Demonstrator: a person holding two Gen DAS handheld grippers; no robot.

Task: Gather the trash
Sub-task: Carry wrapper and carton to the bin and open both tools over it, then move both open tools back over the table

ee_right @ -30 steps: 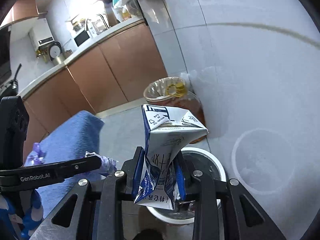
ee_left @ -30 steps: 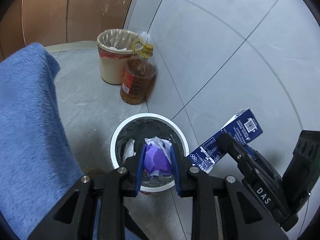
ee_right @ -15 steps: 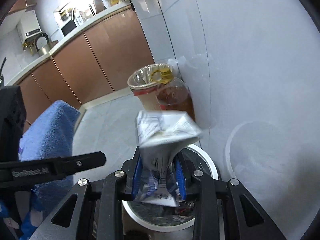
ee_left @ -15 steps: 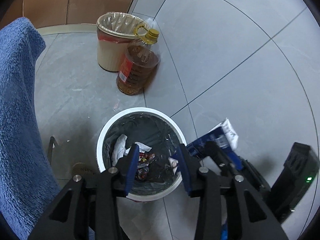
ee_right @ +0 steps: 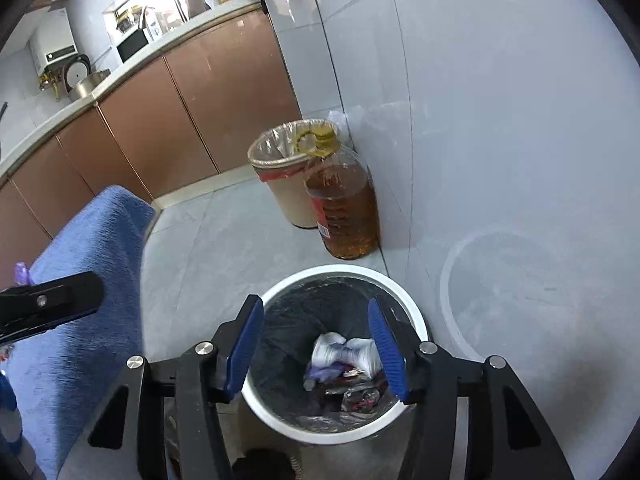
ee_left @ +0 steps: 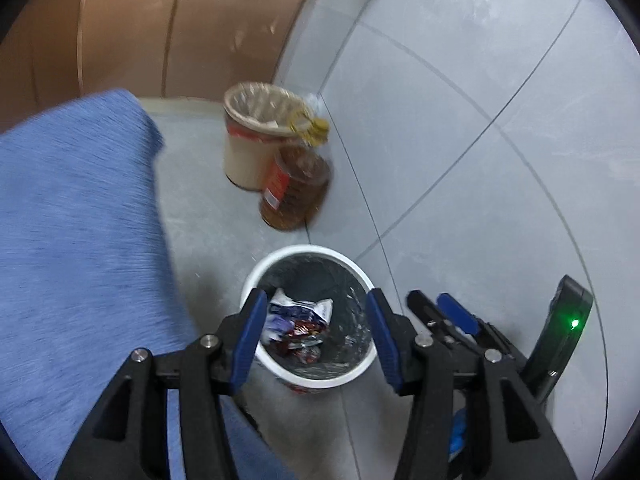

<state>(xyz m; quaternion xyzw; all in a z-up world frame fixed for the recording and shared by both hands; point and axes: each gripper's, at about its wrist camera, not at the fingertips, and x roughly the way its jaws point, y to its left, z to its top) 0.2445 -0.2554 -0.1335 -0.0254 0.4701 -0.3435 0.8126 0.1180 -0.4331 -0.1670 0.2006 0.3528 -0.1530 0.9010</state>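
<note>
Pale floor tiles carry a white bin [ee_right: 412, 316] (black liner). Over it hang the left gripper [ee_left: 316, 332] and right gripper [ee_right: 316, 346], jaws just opened and now spread, nothing between. The crumpled carton [ee_right: 346, 350] lies inside the bin among wrappers.

The right gripper [ee_right: 316, 344] hangs above a white-rimmed bin [ee_right: 412, 312] lined with a dark bag; its jaws have just been opening and stand apart with nothing between them. In the bin lies a crumpled carton [ee_right: 346, 354] among wrappers. Beyond, an oil bottle [ee_right: 346, 204] touches a beige bin [ee_right: 280, 184] at the tiled wall. The left gripper's finger [ee_right: 48, 304] shows against blue cloth [ee_right: 80, 344]
</note>
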